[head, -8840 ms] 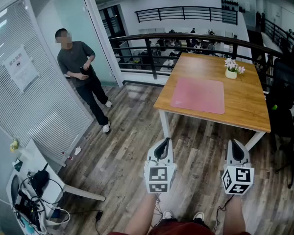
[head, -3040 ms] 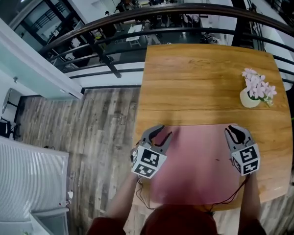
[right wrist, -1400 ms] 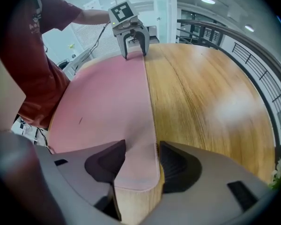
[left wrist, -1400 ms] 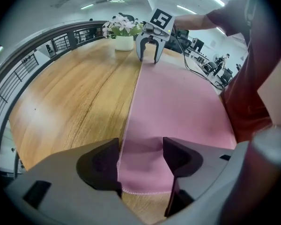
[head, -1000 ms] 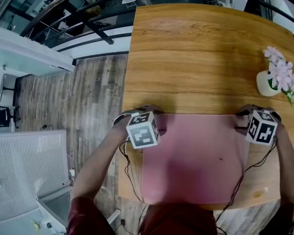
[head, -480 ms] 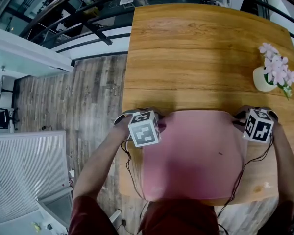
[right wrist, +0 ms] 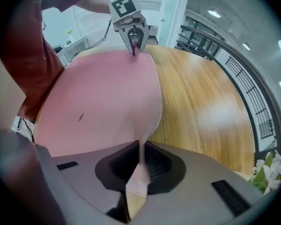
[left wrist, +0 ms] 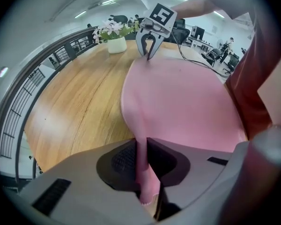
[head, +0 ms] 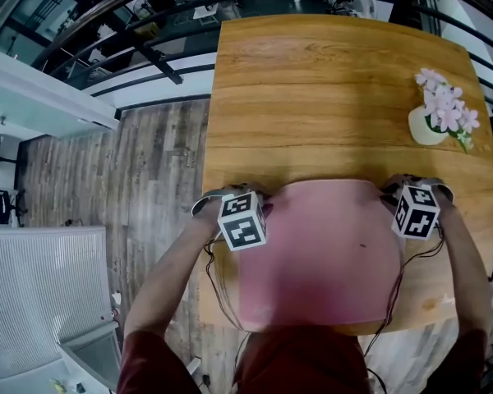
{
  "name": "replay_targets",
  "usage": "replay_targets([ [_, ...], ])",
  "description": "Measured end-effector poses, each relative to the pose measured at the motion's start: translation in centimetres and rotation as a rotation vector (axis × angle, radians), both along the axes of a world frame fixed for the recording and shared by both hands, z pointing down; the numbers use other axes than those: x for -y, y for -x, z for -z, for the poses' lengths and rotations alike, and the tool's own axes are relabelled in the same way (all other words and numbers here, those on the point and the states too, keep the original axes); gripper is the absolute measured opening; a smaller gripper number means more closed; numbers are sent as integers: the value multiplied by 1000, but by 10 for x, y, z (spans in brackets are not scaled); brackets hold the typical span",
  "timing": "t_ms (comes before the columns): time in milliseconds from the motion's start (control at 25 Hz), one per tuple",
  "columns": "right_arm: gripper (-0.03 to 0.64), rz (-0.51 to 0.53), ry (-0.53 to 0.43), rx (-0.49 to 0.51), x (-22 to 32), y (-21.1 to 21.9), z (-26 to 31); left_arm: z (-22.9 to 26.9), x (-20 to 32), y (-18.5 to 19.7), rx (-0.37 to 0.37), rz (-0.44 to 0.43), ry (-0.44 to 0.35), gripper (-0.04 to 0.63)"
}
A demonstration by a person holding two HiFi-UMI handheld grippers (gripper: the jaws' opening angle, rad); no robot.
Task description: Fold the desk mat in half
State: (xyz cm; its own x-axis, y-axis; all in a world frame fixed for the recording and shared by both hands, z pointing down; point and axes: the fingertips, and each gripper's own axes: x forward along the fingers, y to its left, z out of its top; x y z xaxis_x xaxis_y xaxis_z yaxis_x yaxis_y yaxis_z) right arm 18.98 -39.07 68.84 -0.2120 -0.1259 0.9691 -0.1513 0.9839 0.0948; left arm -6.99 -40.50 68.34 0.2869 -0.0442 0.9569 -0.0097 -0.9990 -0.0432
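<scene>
**A:** Where are we standing?

**B:** We are at a light wooden table [head: 329, 80]. Behind its far edge runs a dark railing [head: 140, 52], and a grey plank floor [head: 156, 171] shows at the left in the head view.

**A:** And where is the desk mat?

**B:** The pink desk mat [head: 329, 261] lies on the near part of the table, and its near edge is at the table edge close to our body. Its two far corners are raised off the wood, so the far edge curves upward there. The rest of it lies on the table.

**A:** How do our tongs stand?

**B:** The left gripper [left wrist: 144, 168] has the far left corner of the mat between its jaws. They have just been closing, and now they stand narrow and pinch the pink sheet. The right gripper [right wrist: 139, 165] does the same on the far right corner, with a small tip of the mat showing past its jaws. Both point steeply down.

**A:** What else do we see on the table?

**B:** A white pot of pink flowers [head: 434, 121] stands near the far right corner, well apart from the mat. A thin black cable [head: 214, 277] hangs beside our left forearm.
</scene>
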Motion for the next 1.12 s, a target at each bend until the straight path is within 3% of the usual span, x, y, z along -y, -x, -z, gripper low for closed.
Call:
replay_targets([
  [680, 49, -18, -92, -50, -71, 11, 21, 21, -55, 4, -19, -26, -144, 57],
  [840, 51, -51, -96, -39, -87, 12, 18, 21, -69, 3, -44, 8, -150, 57],
  [1120, 52, -61, -82, -59, -125, 20, 8, 9, -104, 12, -27, -26, -194, 60],
])
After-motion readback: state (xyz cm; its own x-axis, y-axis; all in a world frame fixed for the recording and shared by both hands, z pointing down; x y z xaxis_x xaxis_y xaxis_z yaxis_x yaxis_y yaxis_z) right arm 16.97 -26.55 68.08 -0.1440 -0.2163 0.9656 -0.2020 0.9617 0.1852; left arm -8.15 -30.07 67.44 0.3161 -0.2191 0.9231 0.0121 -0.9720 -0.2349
